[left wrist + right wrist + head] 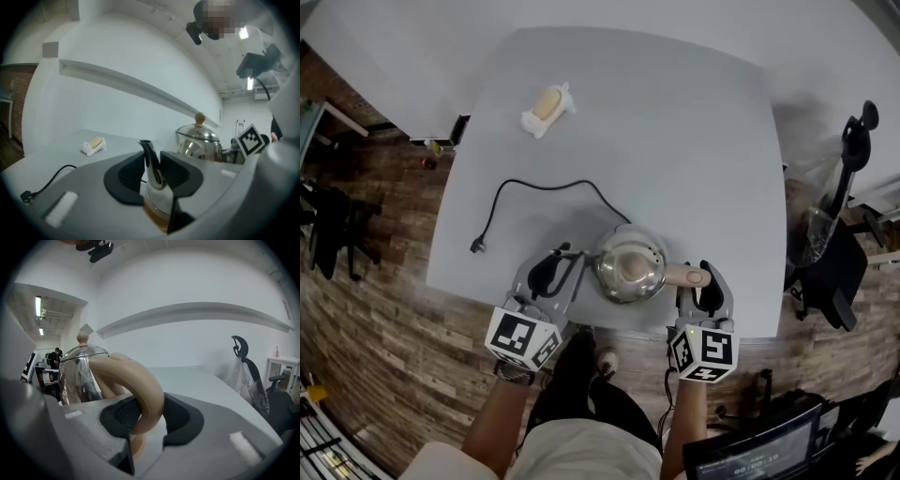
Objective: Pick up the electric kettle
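Held at the near edge of a grey table (675, 131), the shiny steel electric kettle (628, 267) is gripped from both sides: left gripper (565, 265) clamped on its thin metal spout (149, 157), right gripper (703, 278) clamped on its looped tan handle (140, 385).

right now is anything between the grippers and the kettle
Nothing visible. The left gripper grips the kettle by its spout, the right gripper by its handle, in direct contact.
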Action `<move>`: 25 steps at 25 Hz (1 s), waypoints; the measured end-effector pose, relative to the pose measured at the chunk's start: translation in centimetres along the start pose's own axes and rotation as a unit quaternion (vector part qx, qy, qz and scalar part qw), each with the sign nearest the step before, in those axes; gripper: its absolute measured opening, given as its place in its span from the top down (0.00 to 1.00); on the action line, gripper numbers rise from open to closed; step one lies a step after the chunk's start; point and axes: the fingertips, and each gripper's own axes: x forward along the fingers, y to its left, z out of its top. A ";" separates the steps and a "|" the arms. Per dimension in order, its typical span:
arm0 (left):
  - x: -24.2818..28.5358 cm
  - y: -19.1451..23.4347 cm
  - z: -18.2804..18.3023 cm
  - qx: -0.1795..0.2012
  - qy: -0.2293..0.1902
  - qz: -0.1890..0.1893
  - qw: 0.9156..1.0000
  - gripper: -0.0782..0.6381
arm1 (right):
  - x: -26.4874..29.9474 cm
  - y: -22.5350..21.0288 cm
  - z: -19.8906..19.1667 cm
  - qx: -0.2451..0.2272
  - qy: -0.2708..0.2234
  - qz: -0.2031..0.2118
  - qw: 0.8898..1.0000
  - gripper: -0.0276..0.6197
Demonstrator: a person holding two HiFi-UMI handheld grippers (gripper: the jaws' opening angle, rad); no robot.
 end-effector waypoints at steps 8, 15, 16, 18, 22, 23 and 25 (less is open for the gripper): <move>0.3 -0.4 1.9 0.006 -0.007 -0.008 1.000 0.74 | -0.4 -0.3 1.6 0.002 -0.009 -0.007 1.000 0.75; 1.0 -0.5 3.4 0.008 -0.009 -0.017 1.000 0.74 | -0.4 -0.7 3.0 0.004 -0.012 -0.013 1.000 0.75; 1.1 -0.6 3.6 0.008 -0.010 -0.019 1.000 0.74 | -0.4 -0.7 3.3 0.003 -0.013 -0.015 1.000 0.75; 1.2 -0.6 4.0 0.006 -0.011 -0.022 1.000 0.74 | -0.5 -0.8 3.8 0.002 -0.015 -0.018 1.000 0.75; 1.4 -0.7 4.6 0.002 -0.009 -0.027 1.000 0.74 | -0.6 -1.0 4.8 0.003 -0.018 -0.024 1.000 0.75; 1.5 -0.7 4.7 0.002 -0.008 -0.030 1.000 0.74 | -0.6 -1.0 5.0 0.003 -0.019 -0.025 1.000 0.76; 1.7 -0.8 5.1 0.002 -0.007 -0.033 0.999 0.74 | -0.5 -1.1 5.3 0.003 -0.019 -0.026 0.999 0.75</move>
